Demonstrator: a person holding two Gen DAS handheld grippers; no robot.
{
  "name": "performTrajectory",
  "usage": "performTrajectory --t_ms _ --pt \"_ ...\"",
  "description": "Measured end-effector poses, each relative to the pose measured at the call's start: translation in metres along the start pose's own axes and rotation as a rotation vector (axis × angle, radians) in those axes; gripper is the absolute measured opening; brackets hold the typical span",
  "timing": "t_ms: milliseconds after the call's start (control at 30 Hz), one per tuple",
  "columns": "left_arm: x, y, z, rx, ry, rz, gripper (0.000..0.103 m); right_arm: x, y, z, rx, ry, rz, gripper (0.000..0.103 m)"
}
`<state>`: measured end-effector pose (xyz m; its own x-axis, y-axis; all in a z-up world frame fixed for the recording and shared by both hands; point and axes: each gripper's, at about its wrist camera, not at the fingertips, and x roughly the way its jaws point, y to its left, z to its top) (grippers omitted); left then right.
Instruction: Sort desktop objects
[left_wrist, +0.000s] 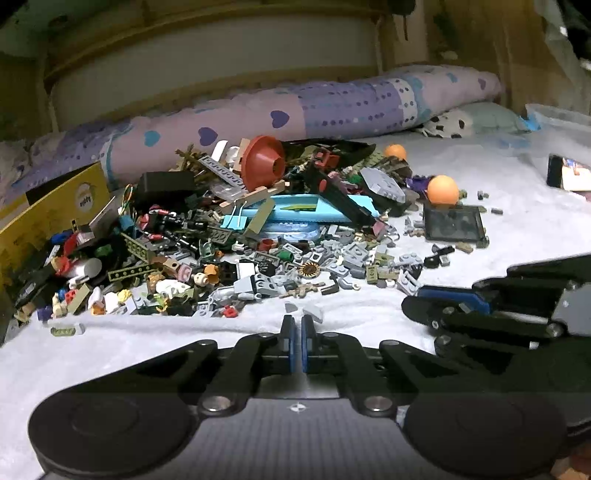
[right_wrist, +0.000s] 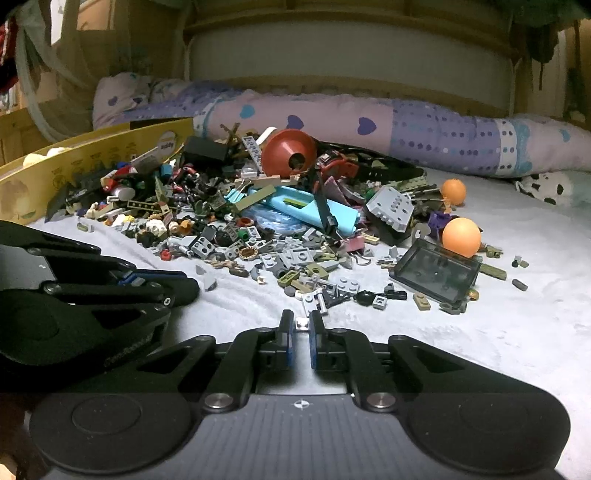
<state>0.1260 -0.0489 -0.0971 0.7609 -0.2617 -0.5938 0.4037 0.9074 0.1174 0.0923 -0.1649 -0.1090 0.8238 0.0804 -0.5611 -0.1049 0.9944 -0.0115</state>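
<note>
- Pale fleece blanket (right_wrist: 480, 332) underfoot, soft and uneven; brick pile (right_wrist: 258, 221) sprawled toward 12 o'clock.
- Right gripper (right_wrist: 302, 325): nearly closed, pinching small grey piece (right_wrist: 302, 325); could slip out.
- Left gripper (left_wrist: 296, 325): closed, empty; could nudge bricks at 12 o'clock.

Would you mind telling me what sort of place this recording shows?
Probably a bedroom: toy bricks are heaped on a white fleece blanket, with a heart-patterned rolled quilt and a padded headboard behind.

Pretty dim room, it's a bed with a fuzzy white blanket (right_wrist: 480, 332) on top. A rolled-up purple heart-print quilt (right_wrist: 369, 125) runs along the back, against a wooden headboard (right_wrist: 332, 18) with a pale panel.
</note>
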Motion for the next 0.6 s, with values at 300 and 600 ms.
performTrajectory --t_ms 300,600 --pt "0.0031 -0.0006 0.0068 -0.014 -0.008 -0.053 0.022 0.0005 -0.0011 0.0010 0.009 0.009 0.002 0.011" --pt "0.0084 -0.0015 0.0047 0.011 -0.033 -0.097 0.023 0.0002 -0.0035 0.0010 0.014 0.011 0.013 0.011"
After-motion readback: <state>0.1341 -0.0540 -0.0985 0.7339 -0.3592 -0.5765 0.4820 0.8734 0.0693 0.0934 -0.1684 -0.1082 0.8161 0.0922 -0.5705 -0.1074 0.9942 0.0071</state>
